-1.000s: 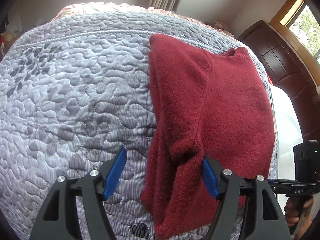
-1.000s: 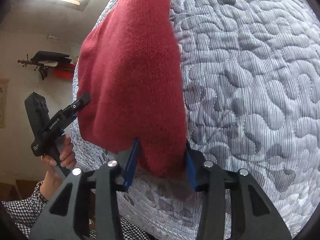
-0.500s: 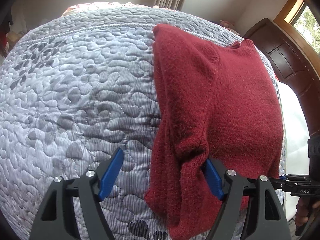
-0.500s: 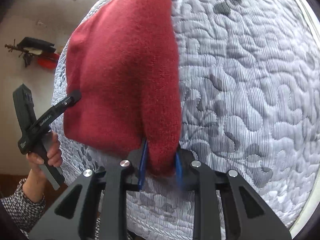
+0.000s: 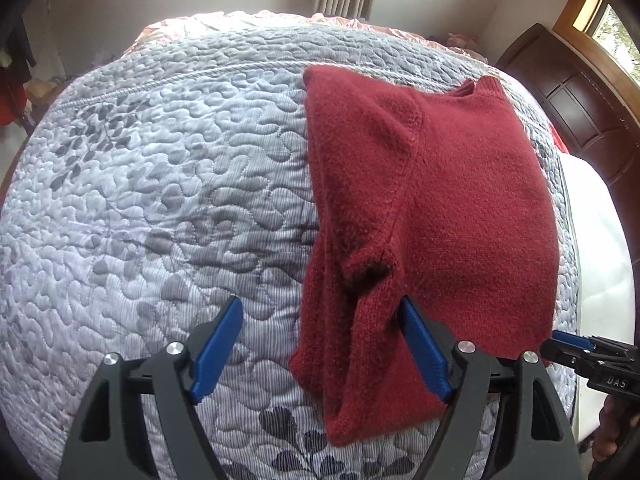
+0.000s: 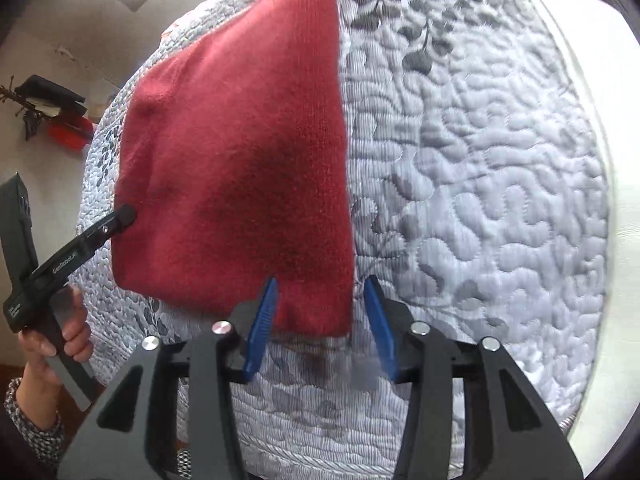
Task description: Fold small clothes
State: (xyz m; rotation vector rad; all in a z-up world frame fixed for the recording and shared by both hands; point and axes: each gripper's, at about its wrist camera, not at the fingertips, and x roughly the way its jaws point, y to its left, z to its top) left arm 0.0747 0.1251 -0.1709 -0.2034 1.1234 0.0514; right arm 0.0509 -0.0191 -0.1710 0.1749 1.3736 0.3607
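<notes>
We see left gripper [image 5: 320, 344] spread wide, cuff edge between pads. Right gripper [image 6: 324, 328] now spread; half a second ago it pinched the hem. Red knit sweater [image 5: 432, 208] lies folded, sleeve across, right of centre on grey quilted bedspread [image 5: 160, 184].

You have one red sweater [image 5: 460, 208] lying on one quilted bed [image 5: 160, 184]; you hold two claws, the left claw [image 5: 320, 344] and the right claw [image 6: 320, 324]; each carries two blue fingers [image 5: 218, 346].
</notes>
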